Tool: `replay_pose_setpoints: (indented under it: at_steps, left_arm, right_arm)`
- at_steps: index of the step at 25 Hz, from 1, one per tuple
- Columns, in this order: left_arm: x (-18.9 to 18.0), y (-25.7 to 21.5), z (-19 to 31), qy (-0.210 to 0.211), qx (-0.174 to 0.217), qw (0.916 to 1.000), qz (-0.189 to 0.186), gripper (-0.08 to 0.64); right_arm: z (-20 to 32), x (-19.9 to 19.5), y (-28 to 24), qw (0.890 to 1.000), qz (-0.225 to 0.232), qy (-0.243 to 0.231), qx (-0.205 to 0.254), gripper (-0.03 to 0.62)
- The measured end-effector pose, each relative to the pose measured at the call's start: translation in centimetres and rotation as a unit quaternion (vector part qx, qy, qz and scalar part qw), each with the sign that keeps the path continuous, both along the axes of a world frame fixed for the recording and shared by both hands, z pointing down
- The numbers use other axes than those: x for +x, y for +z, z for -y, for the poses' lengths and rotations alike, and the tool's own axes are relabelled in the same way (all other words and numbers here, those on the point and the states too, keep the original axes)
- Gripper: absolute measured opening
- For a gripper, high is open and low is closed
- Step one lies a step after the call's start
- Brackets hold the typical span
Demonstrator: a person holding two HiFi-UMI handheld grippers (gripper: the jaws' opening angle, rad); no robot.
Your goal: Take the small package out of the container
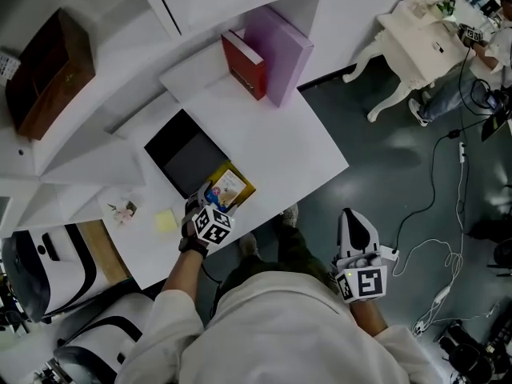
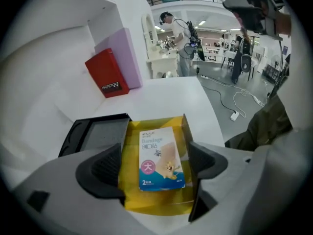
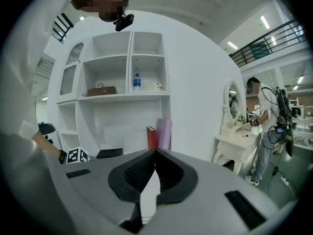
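The small package (image 2: 161, 153) lies flat in the yellow box (image 2: 146, 205) on the desk (image 2: 176, 94), under the spread left tongs (image 2: 154, 161) — best lowered astride its long edges, pinched, lifted straight — right tongs (image 3: 154, 156) pressed together, well aside.

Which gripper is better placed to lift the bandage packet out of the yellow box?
Left. The left gripper is open right over the yellow box, with the bandage packet between its jaws. The right gripper is shut, empty, and held off the desk edge, away from the box.
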State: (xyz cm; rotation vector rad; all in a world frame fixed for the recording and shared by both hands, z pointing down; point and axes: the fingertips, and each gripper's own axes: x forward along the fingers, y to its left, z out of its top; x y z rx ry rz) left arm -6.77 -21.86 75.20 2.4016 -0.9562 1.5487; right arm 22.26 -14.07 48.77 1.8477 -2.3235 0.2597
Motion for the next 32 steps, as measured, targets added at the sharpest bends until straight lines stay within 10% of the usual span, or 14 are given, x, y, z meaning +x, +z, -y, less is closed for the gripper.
replay_pose_setpoints:
  at_steps: [22,32]
  left_arm:
    - [0.4,7.2,1.1,-0.029,-0.115,0.9915,0.053,0.431]
    - [0.0,8.1,0.9,-0.058,-0.167,0.9843,0.01,0.431]
  right_arm:
    - [1.8,4.9,2.3,0.999,0.003,0.028,-0.032,0.025]
    - [3.1,5.2,3.0,0.999,0.008,0.024,-0.041,0.025]
